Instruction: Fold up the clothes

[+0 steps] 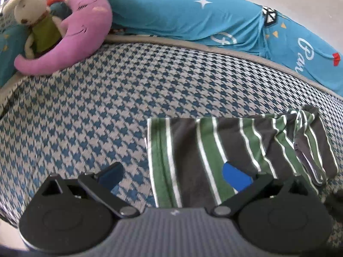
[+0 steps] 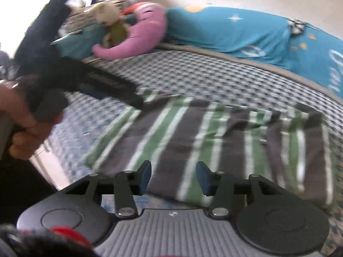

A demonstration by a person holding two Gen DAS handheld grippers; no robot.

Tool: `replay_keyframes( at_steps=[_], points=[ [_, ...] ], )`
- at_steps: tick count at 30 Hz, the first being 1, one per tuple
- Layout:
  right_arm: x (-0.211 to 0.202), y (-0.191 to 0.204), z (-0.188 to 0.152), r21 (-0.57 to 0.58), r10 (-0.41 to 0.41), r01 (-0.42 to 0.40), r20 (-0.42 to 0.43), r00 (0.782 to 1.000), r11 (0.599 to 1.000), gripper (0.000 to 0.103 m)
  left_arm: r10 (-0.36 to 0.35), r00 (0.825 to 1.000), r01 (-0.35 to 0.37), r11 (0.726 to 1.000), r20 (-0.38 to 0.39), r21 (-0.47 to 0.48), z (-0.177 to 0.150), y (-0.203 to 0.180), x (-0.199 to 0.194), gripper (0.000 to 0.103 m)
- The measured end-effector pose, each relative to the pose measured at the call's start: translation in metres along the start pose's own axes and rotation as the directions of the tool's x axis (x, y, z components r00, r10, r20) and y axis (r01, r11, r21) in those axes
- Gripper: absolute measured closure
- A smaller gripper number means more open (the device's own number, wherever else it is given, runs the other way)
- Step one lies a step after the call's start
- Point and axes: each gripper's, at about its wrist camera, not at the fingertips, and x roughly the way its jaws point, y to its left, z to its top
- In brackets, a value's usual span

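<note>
A green, grey and white striped garment (image 1: 214,150) lies folded flat on the houndstooth bed cover (image 1: 85,111), with a bunched sleeve at its right end. My left gripper (image 1: 173,174) is open wide over the garment's left edge; one pad is above the cover, the other above the cloth. The right wrist view is blurred: the same garment (image 2: 214,139) lies ahead, and my right gripper (image 2: 173,178) is open above its near edge, holding nothing. The left gripper (image 2: 128,96) shows there too, held by a hand (image 2: 23,128), its tips at the garment's far left corner.
A pink elephant plush (image 1: 81,32) and a small beige plush in a green top (image 1: 38,21) lie at the head of the bed. A long blue printed pillow (image 1: 193,15) runs along the wall. The bed's edge is at the left (image 2: 49,160).
</note>
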Motion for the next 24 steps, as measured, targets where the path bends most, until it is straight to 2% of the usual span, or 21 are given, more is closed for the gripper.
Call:
replay_keyframes(
  at_steps=[6, 11, 17, 24],
  points=[
    [0.011, 0.040, -0.003, -0.115, 0.088, -0.089, -0.010, 0.996, 0.989, 0.056, -0.025, 0.999, 0.023, 0.999, -0.028, -0.044, -0.003, 0.012, 0.008, 0.000],
    [0.017, 0.069, -0.007, -0.236, 0.122, -0.119, -0.001, 0.993, 0.965, 0.056, -0.036, 0.999, 0.035, 0.998, -0.035, -0.050, -0.006, 0.018, 0.010, 0.000],
    [0.028, 0.092, -0.012, -0.336, 0.118, -0.113, -0.006, 0.993, 0.935, 0.056, -0.044, 0.998, 0.041, 0.997, -0.039, -0.060, -0.008, 0.025, 0.011, 0.000],
    [0.043, 0.109, -0.020, -0.442, 0.055, -0.047, 0.005, 0.998, 0.896, 0.056, -0.059, 0.996, 0.053, 0.995, -0.062, -0.083, -0.008, 0.033, 0.014, 0.000]
  ],
)
